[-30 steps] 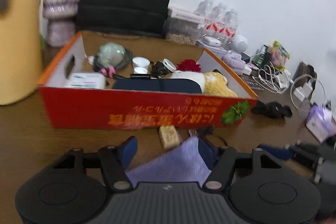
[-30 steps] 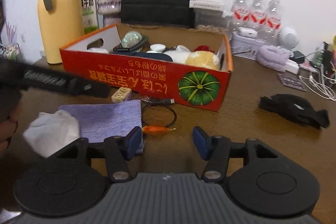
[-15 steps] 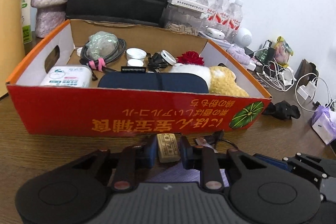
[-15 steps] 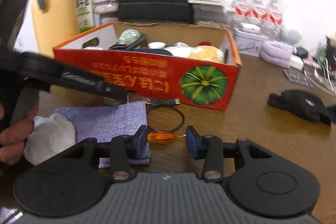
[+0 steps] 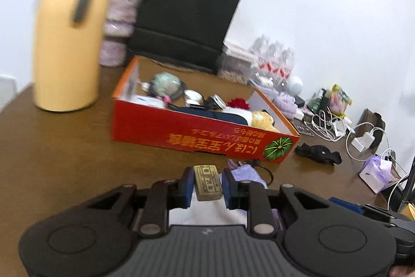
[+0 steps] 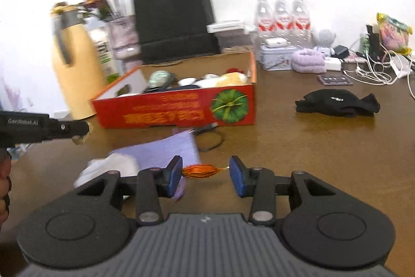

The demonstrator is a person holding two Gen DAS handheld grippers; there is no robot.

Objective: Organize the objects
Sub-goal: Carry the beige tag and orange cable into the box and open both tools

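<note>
Left gripper (image 5: pixel 207 184) pinching tan block (image 5: pixel 207 182); right gripper (image 6: pixel 205 174) clamping orange trinket (image 6: pixel 201 171) — red box (image 5: pixel 207 139) ahead.

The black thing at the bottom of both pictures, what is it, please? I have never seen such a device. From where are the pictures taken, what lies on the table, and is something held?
It is a hand-held gripper with two blue-padded fingers. A person holds one in each hand, and a camera on each gripper looks forward along its fingers, so there is one picture per hand.

In the left view, the left gripper is shut on a small beige block. In the right view, the right gripper holds a small orange object between its pads.

On the brown table stands a red cardboard box filled with small things, with a yellow jug beside it. In front of the box lie a purple cloth and a black cable.
</note>
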